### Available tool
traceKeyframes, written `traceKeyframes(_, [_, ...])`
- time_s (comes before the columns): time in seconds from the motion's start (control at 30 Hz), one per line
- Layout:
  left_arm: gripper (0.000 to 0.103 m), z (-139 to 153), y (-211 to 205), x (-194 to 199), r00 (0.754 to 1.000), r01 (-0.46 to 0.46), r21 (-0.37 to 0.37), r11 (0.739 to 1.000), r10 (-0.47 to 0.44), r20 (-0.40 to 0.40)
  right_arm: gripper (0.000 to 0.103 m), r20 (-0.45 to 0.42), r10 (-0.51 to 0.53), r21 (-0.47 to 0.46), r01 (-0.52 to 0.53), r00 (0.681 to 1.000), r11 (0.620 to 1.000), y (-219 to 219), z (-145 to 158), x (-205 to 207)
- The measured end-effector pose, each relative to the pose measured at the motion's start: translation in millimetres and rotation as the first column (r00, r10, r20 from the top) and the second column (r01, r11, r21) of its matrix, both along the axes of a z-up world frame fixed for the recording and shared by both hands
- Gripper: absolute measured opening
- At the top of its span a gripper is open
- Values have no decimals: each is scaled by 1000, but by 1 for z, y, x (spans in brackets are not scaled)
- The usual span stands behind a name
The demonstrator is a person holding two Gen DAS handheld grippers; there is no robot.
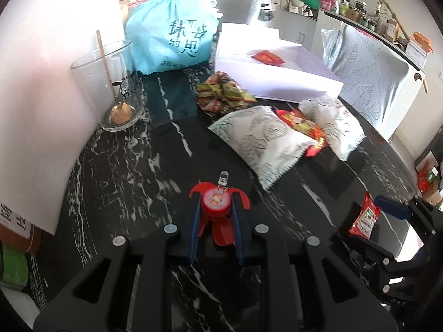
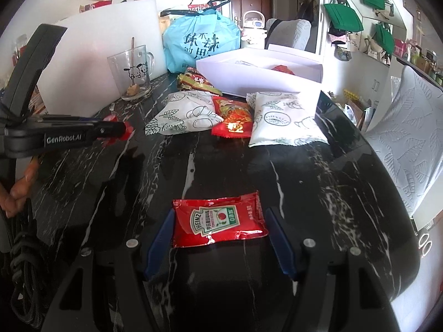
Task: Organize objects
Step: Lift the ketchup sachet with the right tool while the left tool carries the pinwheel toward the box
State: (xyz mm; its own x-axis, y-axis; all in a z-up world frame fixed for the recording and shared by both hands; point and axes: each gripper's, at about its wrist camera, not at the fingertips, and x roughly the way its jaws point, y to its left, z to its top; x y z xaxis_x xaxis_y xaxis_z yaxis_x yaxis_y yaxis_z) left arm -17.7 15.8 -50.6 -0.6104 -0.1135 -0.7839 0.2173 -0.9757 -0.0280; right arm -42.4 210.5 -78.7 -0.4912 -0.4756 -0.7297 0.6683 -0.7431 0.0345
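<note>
Looking through the left wrist view, you see your left gripper (image 1: 216, 207) clamped on a small red toy (image 1: 215, 207), both blue pads pressed to its round body above the black marble table (image 1: 124, 166). At 1 o'clock from it lie two white patterned packets (image 1: 265, 141) with a red snack packet (image 1: 303, 124) between them; the white box (image 1: 277, 83) stands beyond, the glass mug (image 1: 110, 88) at 11 o'clock. At 3 o'clock your right gripper (image 1: 368, 215) carries a ketchup sachet (image 1: 364, 218). In the right wrist view, your right gripper (image 2: 220, 221) has its jaws partly apart, both pads touching the sachet's (image 2: 218, 221) side edges. At 10 o'clock, the left gripper (image 2: 121, 130) appears side-on with the toy (image 2: 128, 131) at its tip.
</note>
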Motion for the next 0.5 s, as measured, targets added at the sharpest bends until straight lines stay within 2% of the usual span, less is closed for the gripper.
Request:
traceKeyframes(0.3, [19, 20, 13, 14, 999, 19, -24, 1000, -20, -37, 68, -40, -8, -19, 7, 999, 1000, 12, 19, 12])
traceKeyframes(0.5, [19, 27, 21, 12, 999, 27, -30, 999, -28, -33, 68, -56, -13, -22, 12, 998, 1000, 14, 31, 11])
